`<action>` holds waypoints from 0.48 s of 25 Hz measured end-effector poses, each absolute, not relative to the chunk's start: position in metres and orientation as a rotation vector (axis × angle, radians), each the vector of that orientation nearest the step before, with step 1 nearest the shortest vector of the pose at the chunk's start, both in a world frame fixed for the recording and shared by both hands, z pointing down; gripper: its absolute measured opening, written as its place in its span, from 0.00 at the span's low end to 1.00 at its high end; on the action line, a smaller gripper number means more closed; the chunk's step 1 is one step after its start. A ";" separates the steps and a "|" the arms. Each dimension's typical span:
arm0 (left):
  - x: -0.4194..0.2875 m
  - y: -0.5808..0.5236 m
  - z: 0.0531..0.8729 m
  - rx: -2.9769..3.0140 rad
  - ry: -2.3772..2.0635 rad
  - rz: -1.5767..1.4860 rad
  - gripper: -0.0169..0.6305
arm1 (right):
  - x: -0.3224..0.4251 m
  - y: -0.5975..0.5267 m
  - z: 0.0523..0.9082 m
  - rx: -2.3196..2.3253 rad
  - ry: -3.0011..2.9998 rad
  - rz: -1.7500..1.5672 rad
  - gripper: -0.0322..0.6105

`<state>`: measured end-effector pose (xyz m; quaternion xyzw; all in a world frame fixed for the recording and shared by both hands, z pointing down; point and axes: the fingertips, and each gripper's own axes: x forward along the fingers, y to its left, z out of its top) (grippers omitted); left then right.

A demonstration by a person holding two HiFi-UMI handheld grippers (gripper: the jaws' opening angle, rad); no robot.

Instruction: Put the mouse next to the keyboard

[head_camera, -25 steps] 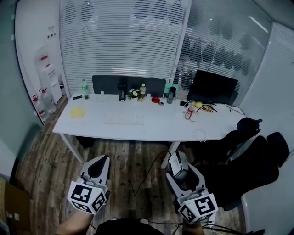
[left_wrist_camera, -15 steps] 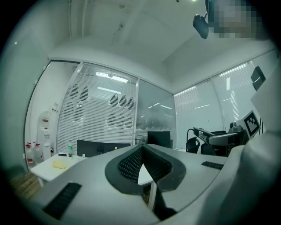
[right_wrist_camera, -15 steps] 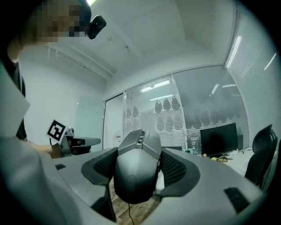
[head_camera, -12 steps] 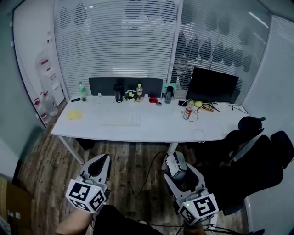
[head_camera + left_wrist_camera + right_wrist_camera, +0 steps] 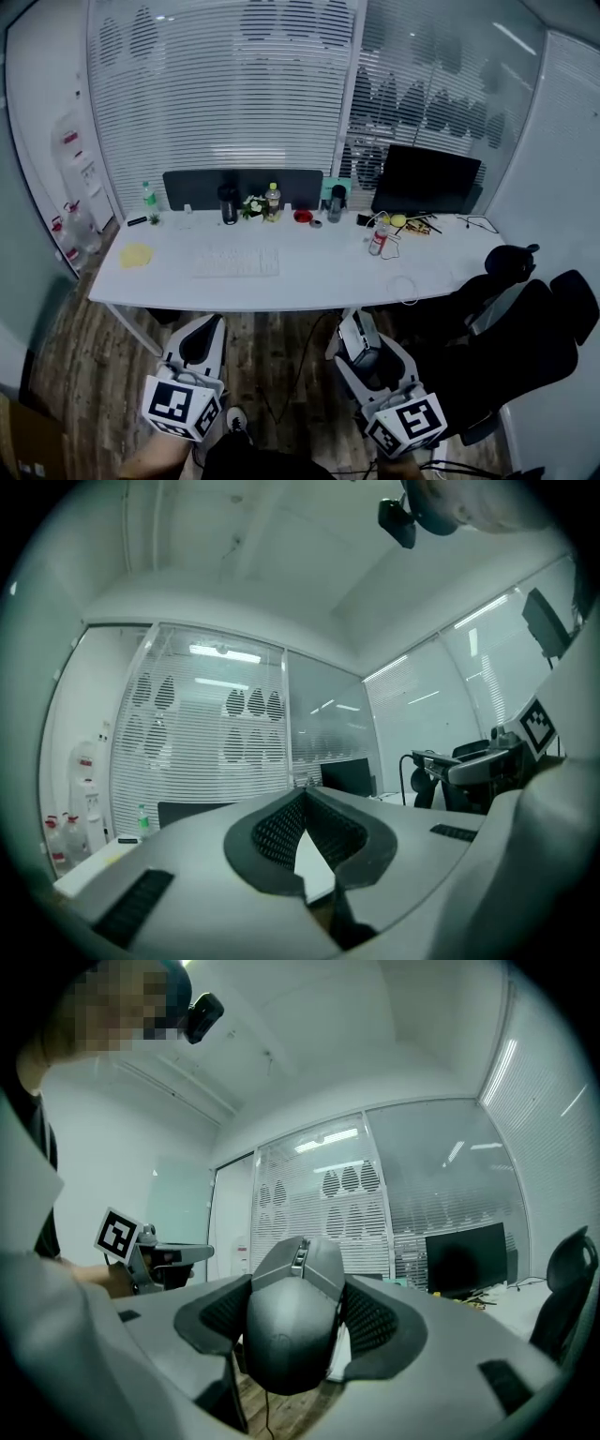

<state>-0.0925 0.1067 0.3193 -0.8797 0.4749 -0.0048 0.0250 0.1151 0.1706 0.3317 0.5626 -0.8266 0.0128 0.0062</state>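
Note:
A dark grey wired mouse (image 5: 360, 338) sits between the jaws of my right gripper (image 5: 362, 343), which is shut on it, low in the head view above the wood floor. In the right gripper view the mouse (image 5: 292, 1321) fills the gap between the pads, its wheel pointing away from the camera. The white keyboard (image 5: 236, 262) lies on the white desk (image 5: 309, 286), left of centre and well ahead of both grippers. My left gripper (image 5: 200, 339) hovers beside the right one. Its jaws meet at the tips with nothing in them (image 5: 305, 797).
A black monitor (image 5: 427, 180) stands at the desk's right. Bottles, a small plant (image 5: 250, 206) and a dark divider panel (image 5: 242, 187) line the back edge, and a yellow item (image 5: 135, 255) lies at the left end. Black office chairs (image 5: 516, 323) crowd the right. A water dispenser (image 5: 75, 159) stands far left.
The head view has drifted, so the desk now sits further left and a little higher in it. Both grippers keep their places, and the mouse stays in the right one.

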 end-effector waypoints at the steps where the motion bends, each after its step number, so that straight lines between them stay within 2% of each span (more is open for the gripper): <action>1: -0.095 0.095 0.321 -2.736 1.454 -0.022 0.07 | 0.111 0.162 0.332 1.763 -2.579 0.042 0.51; 12: -0.131 -0.021 0.333 -2.862 1.400 -0.009 0.07 | 0.071 0.070 0.332 1.837 -2.504 0.088 0.51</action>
